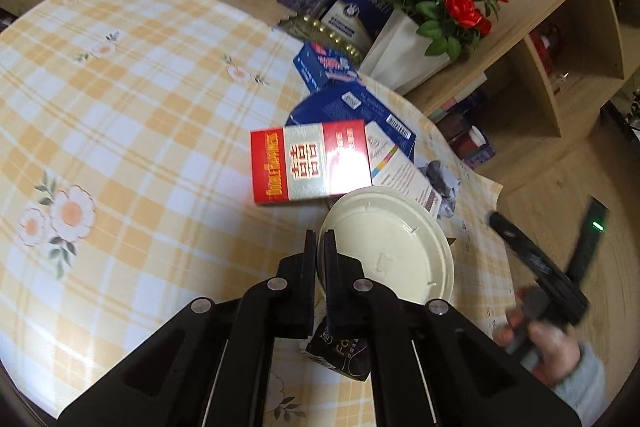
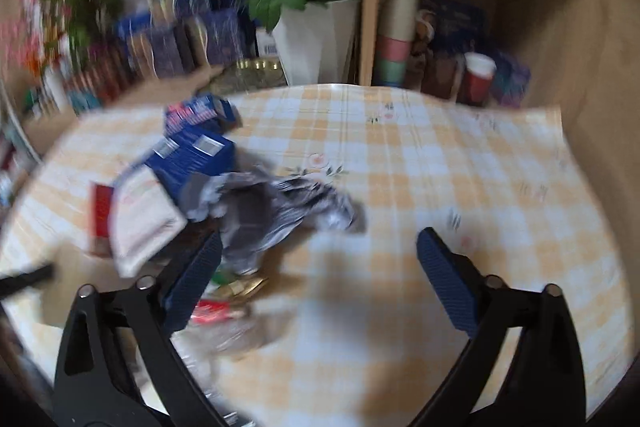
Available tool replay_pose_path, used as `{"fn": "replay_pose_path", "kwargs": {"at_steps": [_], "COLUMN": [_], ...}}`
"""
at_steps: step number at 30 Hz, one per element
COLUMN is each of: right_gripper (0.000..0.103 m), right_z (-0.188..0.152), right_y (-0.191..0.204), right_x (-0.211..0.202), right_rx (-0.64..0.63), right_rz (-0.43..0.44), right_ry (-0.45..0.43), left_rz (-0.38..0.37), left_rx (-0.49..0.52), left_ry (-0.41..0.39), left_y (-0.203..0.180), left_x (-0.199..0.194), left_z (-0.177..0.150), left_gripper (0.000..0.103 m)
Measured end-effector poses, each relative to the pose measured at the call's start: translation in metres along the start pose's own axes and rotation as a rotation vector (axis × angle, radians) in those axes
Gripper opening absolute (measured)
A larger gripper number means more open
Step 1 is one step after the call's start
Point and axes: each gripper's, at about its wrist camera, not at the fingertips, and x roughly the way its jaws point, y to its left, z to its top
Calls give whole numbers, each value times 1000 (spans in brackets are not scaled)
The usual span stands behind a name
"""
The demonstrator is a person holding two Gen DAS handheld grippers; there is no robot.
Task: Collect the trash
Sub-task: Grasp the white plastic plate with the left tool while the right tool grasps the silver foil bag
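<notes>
Checked tablecloth [image 1: 132, 99], shelf behind; trash clustered: red box [image 1: 310, 165], blue box [image 1: 352, 115], crumpled wrapper [image 2: 280, 211]. My left gripper [image 1: 321, 247] angles down, clenched on the white lid's [image 1: 394, 247] rim. My right gripper [image 2: 320, 255] tilts down over bare cloth beside the wrapper, jaws spread, nothing between them.

The left gripper [image 1: 320, 241] points down at a slant, its jaws pinched together on the rim of a white plate [image 1: 394, 251]. The right gripper [image 2: 318, 263] tilts down too, jaws spread wide with nothing between them. A hand [image 1: 550, 341] in a pale sleeve grips its handle.
</notes>
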Motion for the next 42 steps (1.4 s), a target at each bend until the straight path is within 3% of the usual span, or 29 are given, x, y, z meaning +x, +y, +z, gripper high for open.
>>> {"fn": "replay_pose_path", "kwargs": {"at_steps": [6,10,11,12,13,15,20,25,42], "right_gripper": [65,60,53,31,16,7,7,7,7], "right_z": [11,15,16,16,15,16,26,31,-23], "right_y": [27,43,46,48,50,52,30,6,37], "right_x": [45,62,63,67,69,68,38,6,-116], "right_rx": [-272,-366,-376,-387,-394,-394,-264,-173,-220], "right_rz": [-62,-87,-83,-79,-72,-66,-80,-89,10], "right_ry": [49,52,56,71,87,90,-20,-71,-167], "left_rz": [4,-3,-2,0,2,2,5,4,48], "left_rx": [50,47,51,55,59,56,61,85,233], "left_ry": [-33,-36,-36,-37,-39,-40,-60,-83,-156], "left_y": [2,6,7,7,7,10,13,7,-10], "left_x": [-16,-20,-21,-21,-21,-23,-32,-43,-114], "left_z": [-2,-5,-6,-6,-7,-7,-7,-8,-33], "left_gripper": [4,4,4,4,4,4,4,4,4]}}
